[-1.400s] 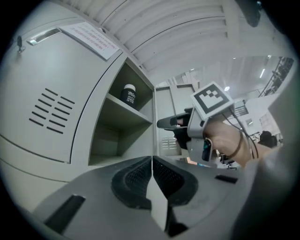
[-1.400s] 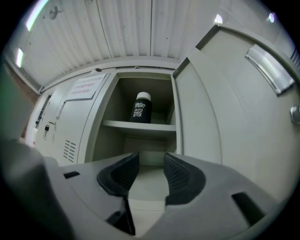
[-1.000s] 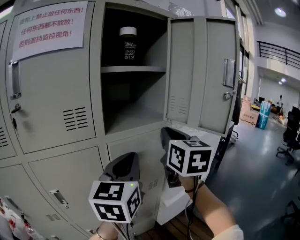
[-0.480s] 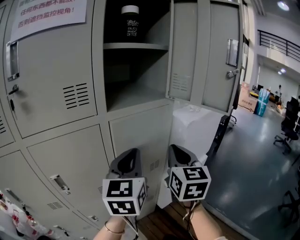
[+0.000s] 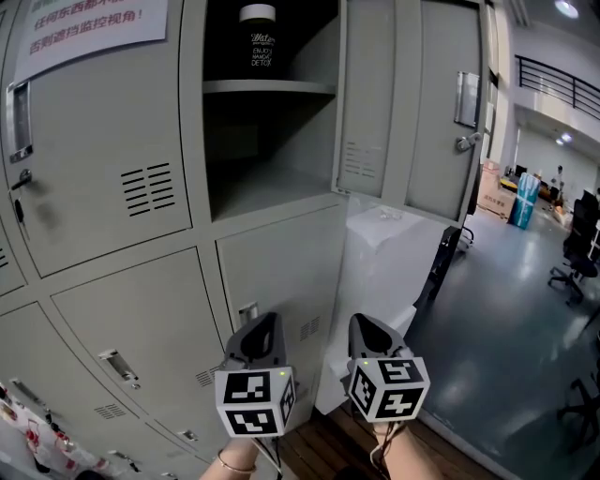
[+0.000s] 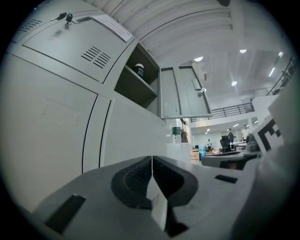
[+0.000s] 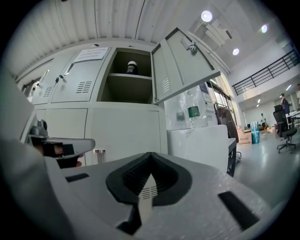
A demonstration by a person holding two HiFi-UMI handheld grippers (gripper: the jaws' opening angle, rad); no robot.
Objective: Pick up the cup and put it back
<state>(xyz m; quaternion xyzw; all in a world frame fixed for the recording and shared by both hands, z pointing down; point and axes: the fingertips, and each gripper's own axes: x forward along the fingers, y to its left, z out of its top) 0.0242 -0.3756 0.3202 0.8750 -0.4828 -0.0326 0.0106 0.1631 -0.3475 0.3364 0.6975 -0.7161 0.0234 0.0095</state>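
Observation:
A black cup with a white lid stands on the upper shelf of the open locker; the same cup shows small and far off in both gripper views. My left gripper and my right gripper hang low in front of the lower locker doors, well below the cup. Both have their jaws pressed together with nothing between them.
The locker's door stands swung open to the right. Closed grey locker doors fill the left, one bearing a paper notice. A white box sits beside the lockers, with a bottle on it. Office floor with chairs lies right.
Both grippers have dropped lower and drawn closer to me. The view has shifted so the locker sits higher in frame. The cup has stayed on its shelf.

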